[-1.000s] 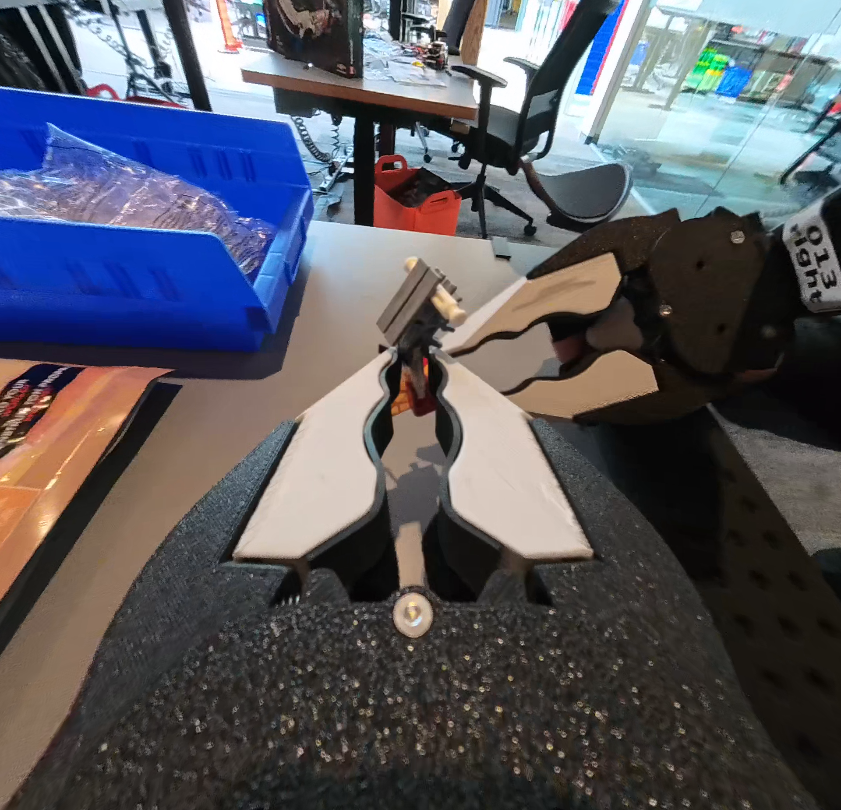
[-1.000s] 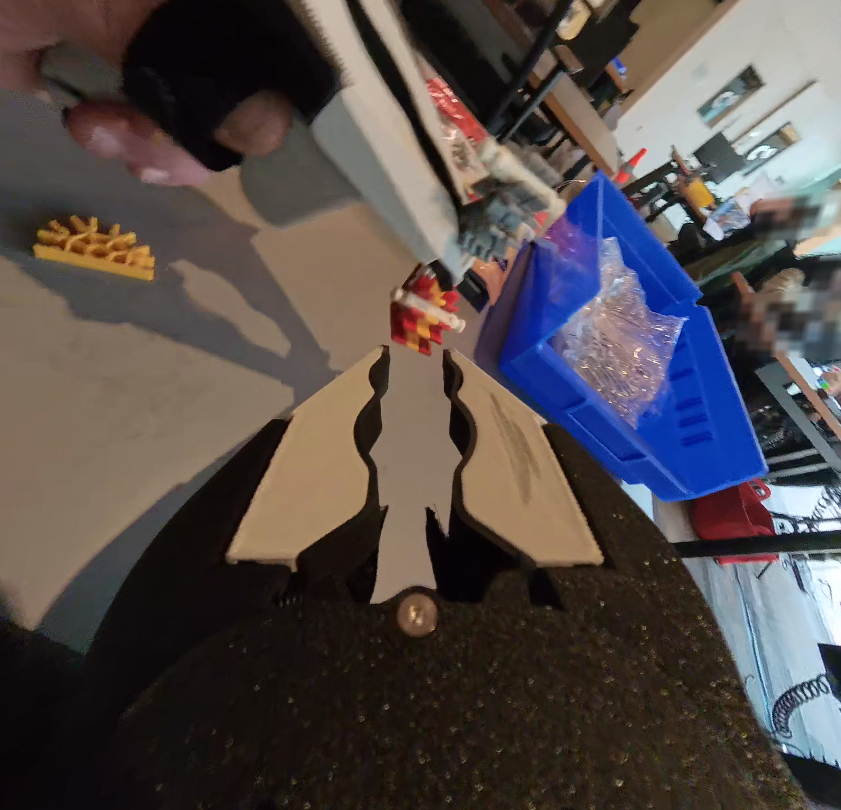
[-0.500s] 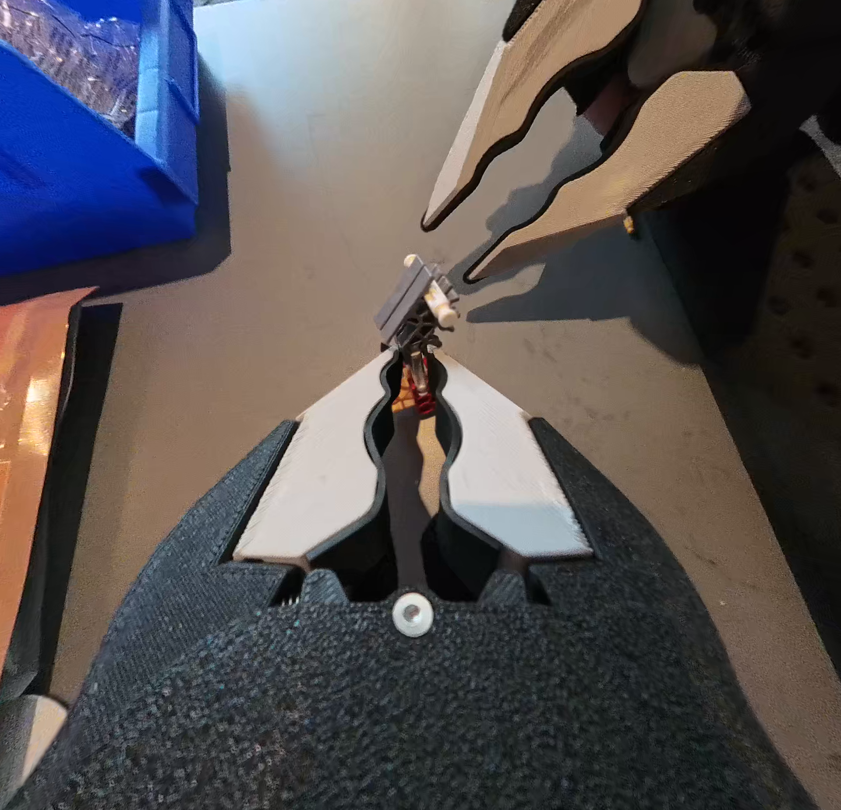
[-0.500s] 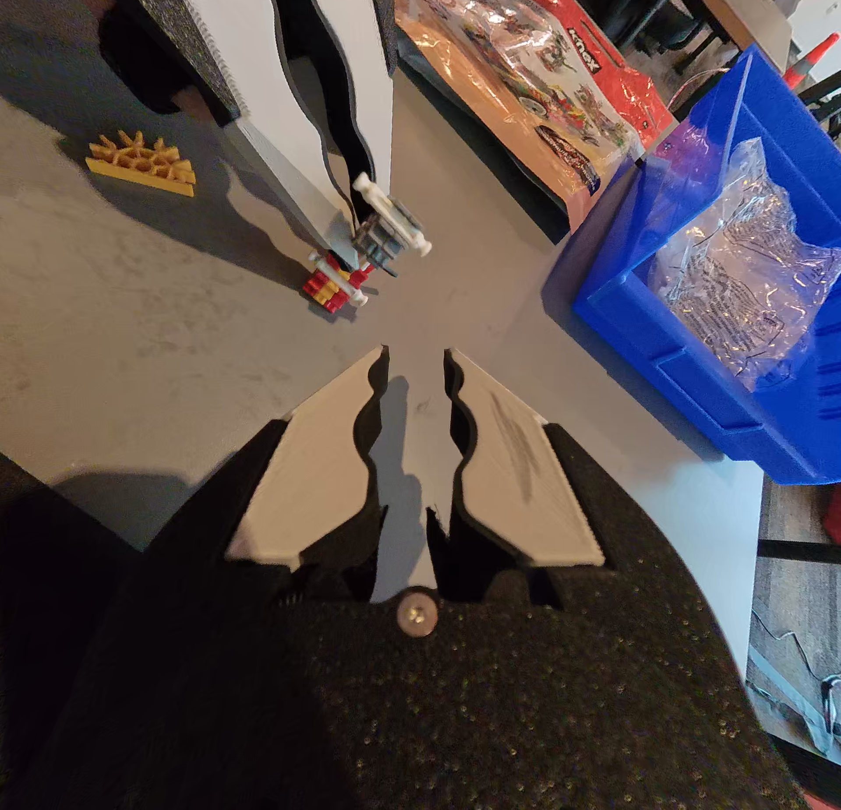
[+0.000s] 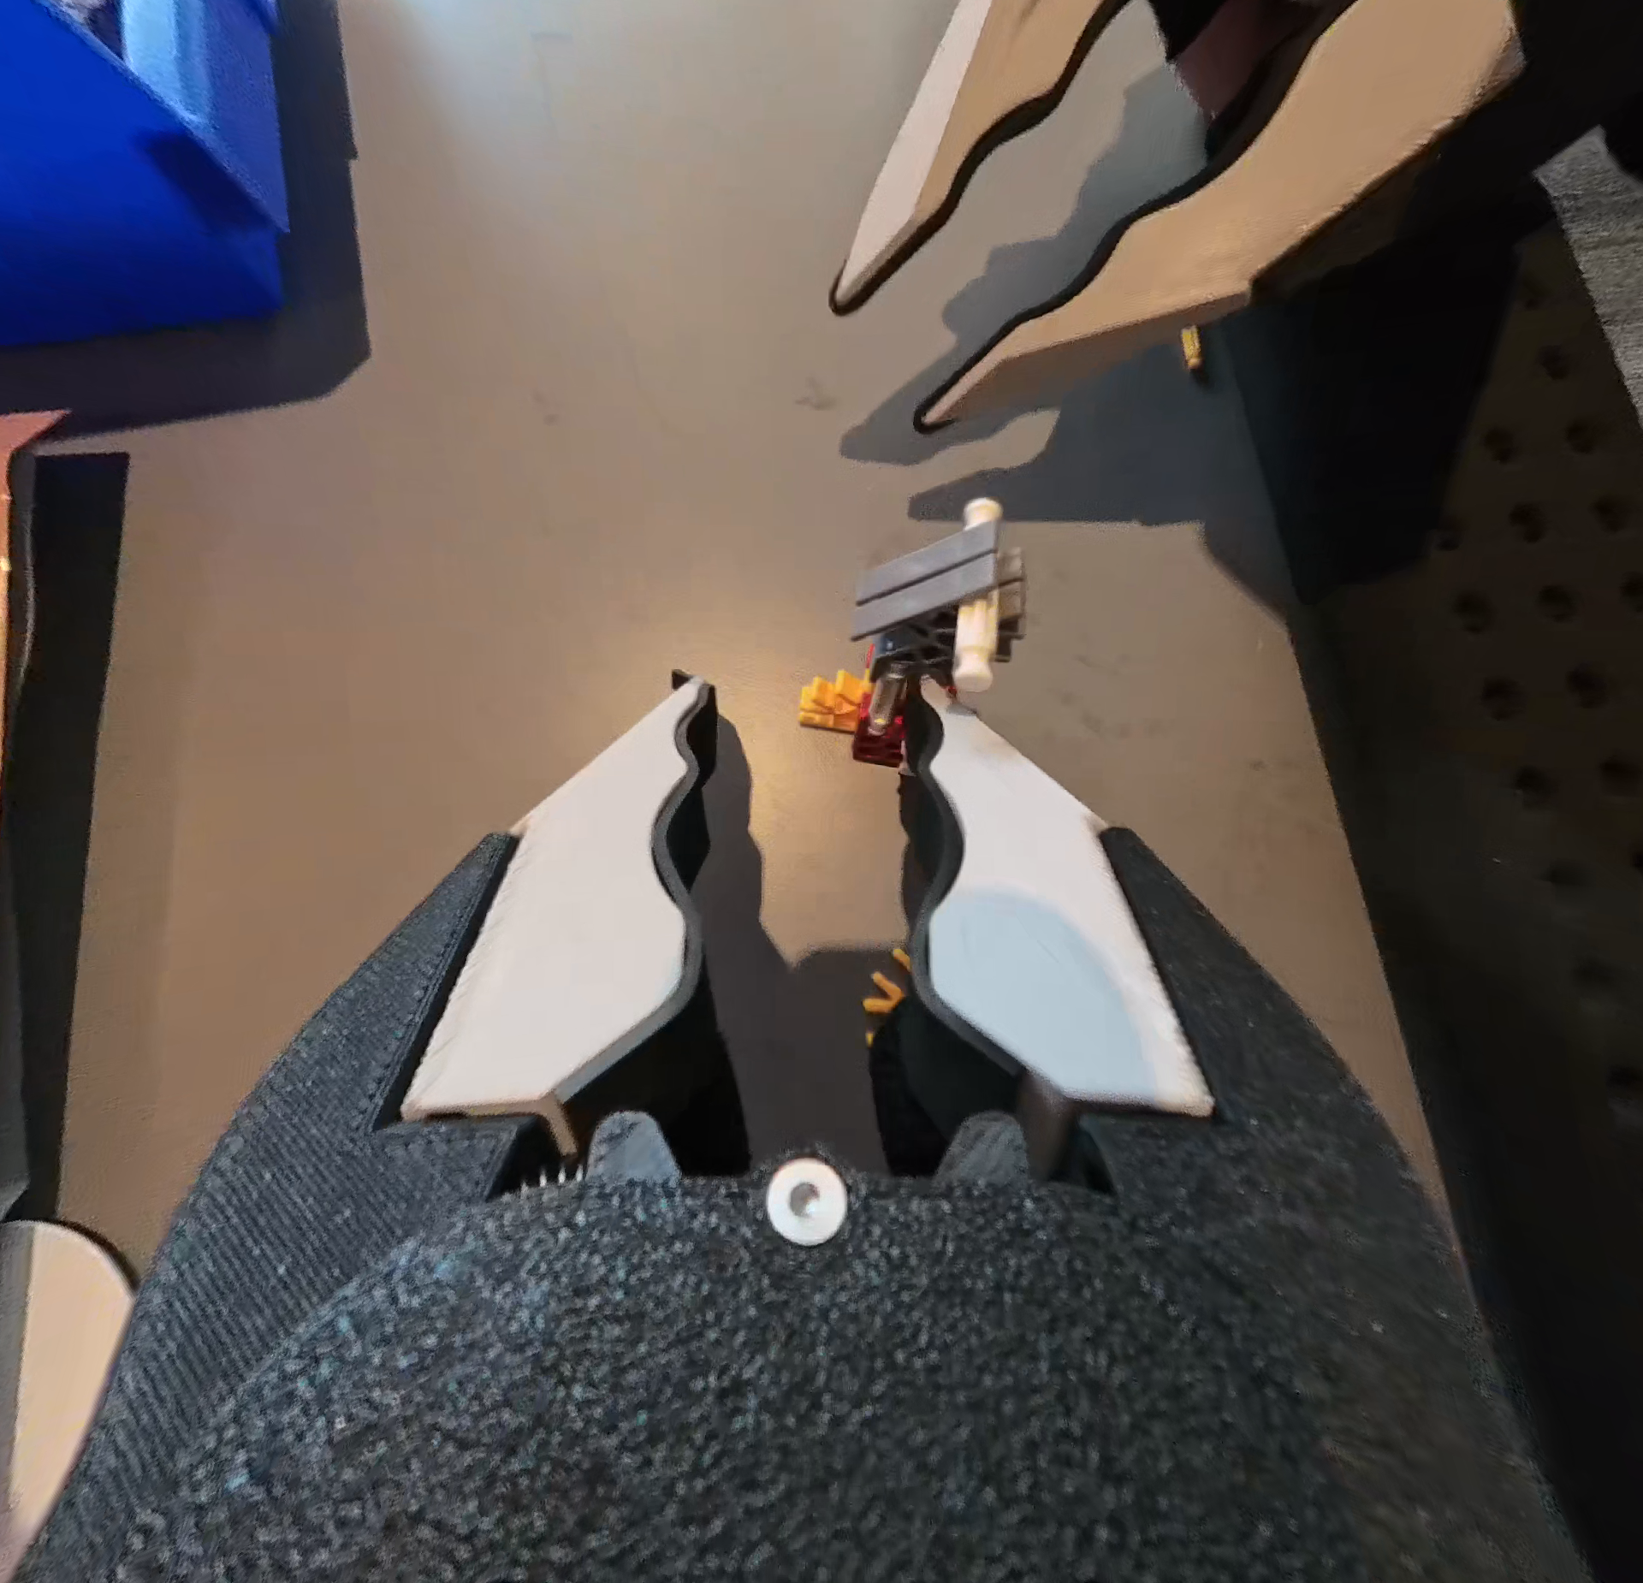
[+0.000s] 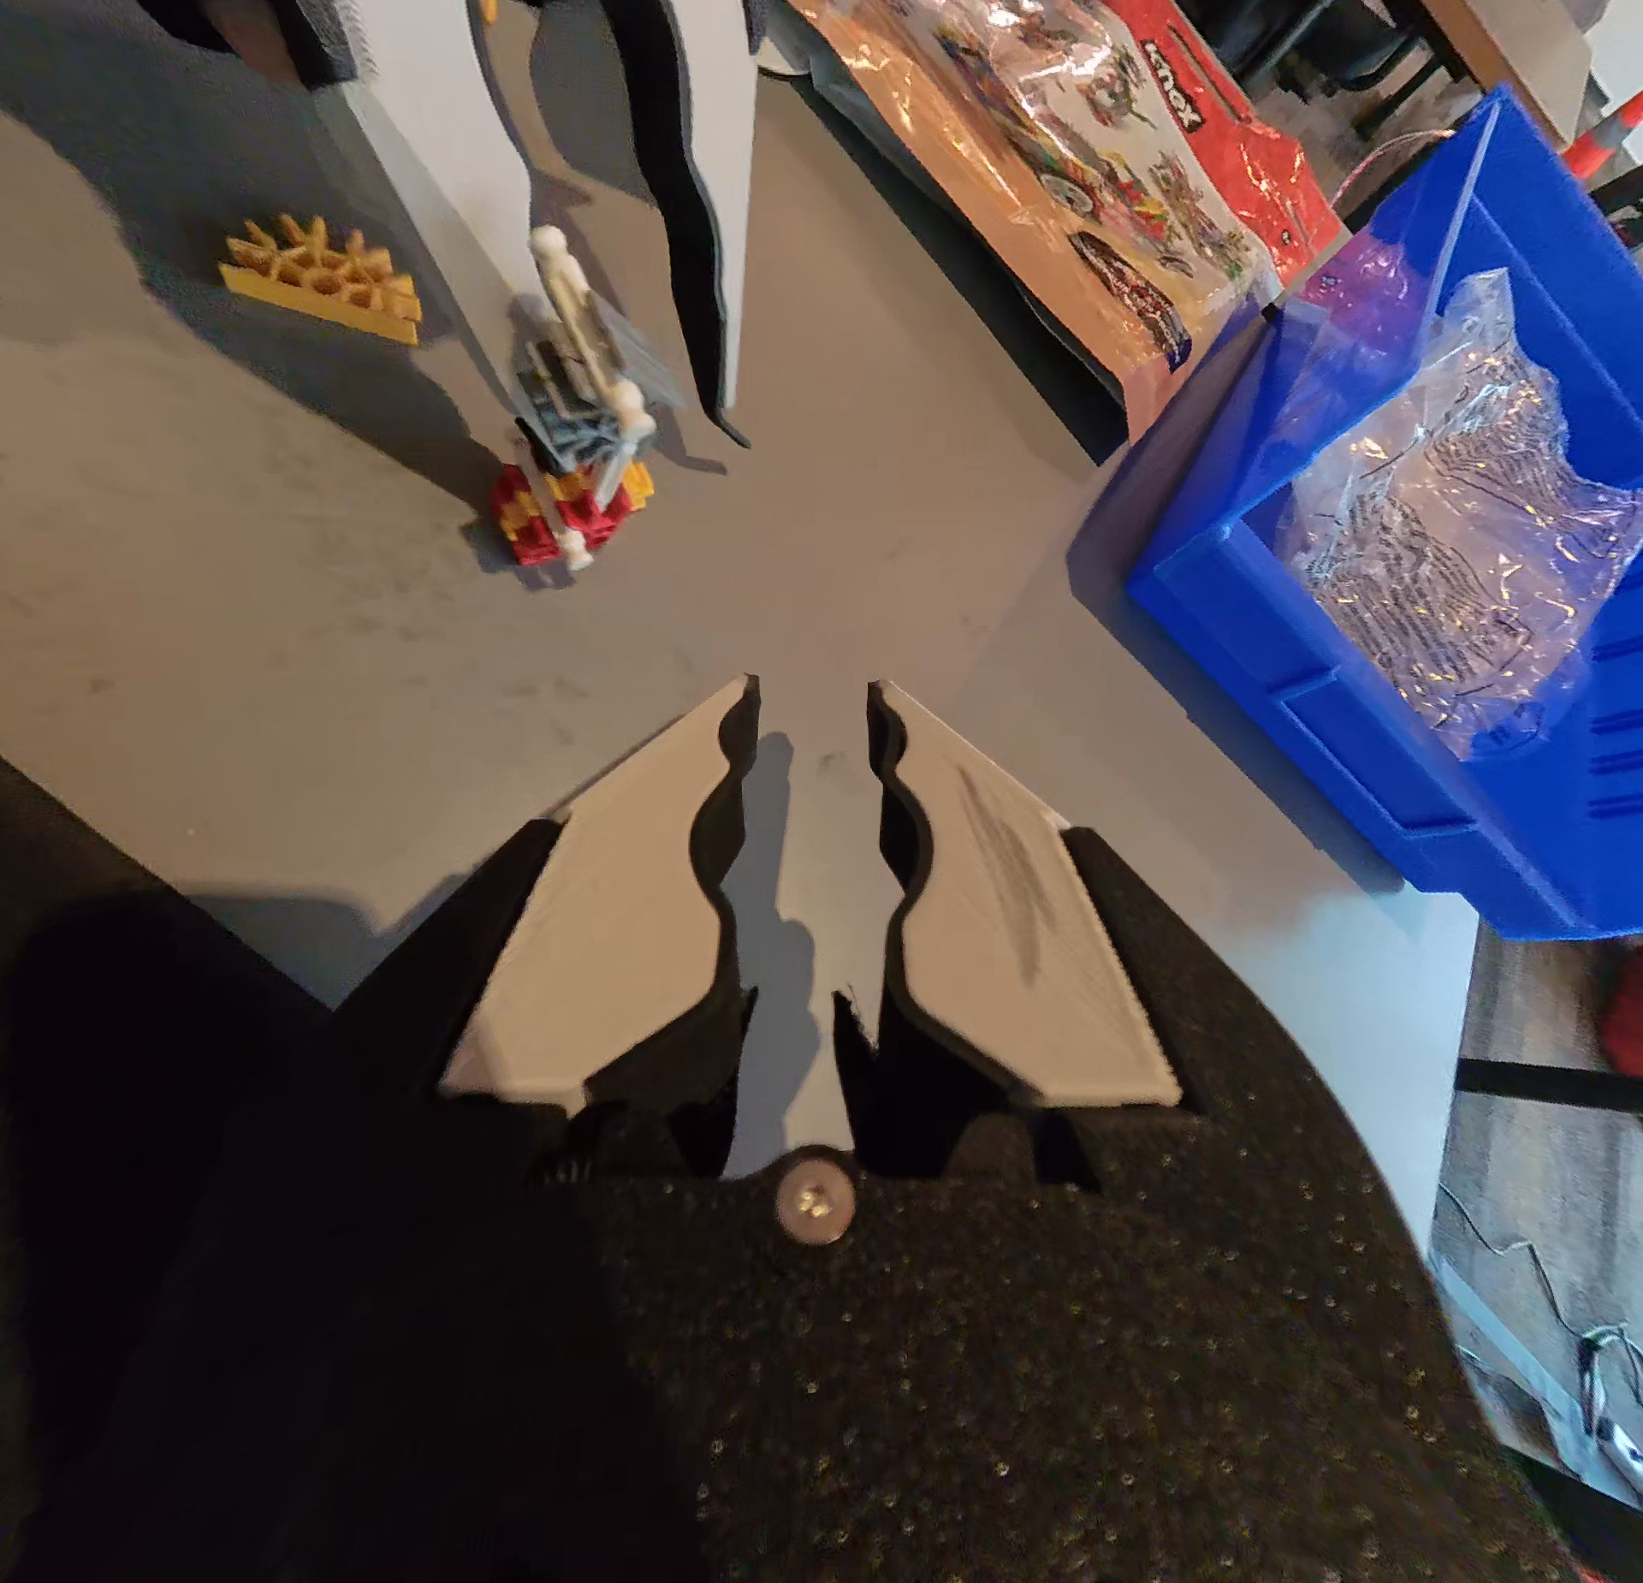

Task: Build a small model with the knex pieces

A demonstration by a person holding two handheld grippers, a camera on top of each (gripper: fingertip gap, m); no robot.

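Note:
A small toy build (image 5: 933,616) of grey plates, white rods and a red and yellow base stands on the grey table (image 5: 533,562). My left gripper (image 5: 805,700) is open and empty. Its right fingertip (image 5: 925,740) is right beside the build's base; I cannot tell if they touch. My right gripper (image 6: 811,691) is open and empty, a short way from the build (image 6: 578,438). It also shows in the left wrist view (image 5: 880,358), hovering beyond the build. A yellow connector piece (image 6: 320,282) lies on the table by the left gripper's finger (image 6: 418,162).
A blue bin (image 6: 1334,678) holding a clear plastic bag (image 6: 1467,562) stands at the table's side, also in the left wrist view (image 5: 133,162). A wrapped toy set package (image 6: 1067,118) lies beside it. A black perforated mat (image 5: 1511,651) borders the table. The grippers' ends are close to 8 centimetres from one another. The wrapped toy set package (image 6: 1067,118) is about 30 centimetres from my left fingertips.
My left gripper carried the build down to the table, opened and let it go; the build now stands on its own. My right gripper stayed open and drew back a little.

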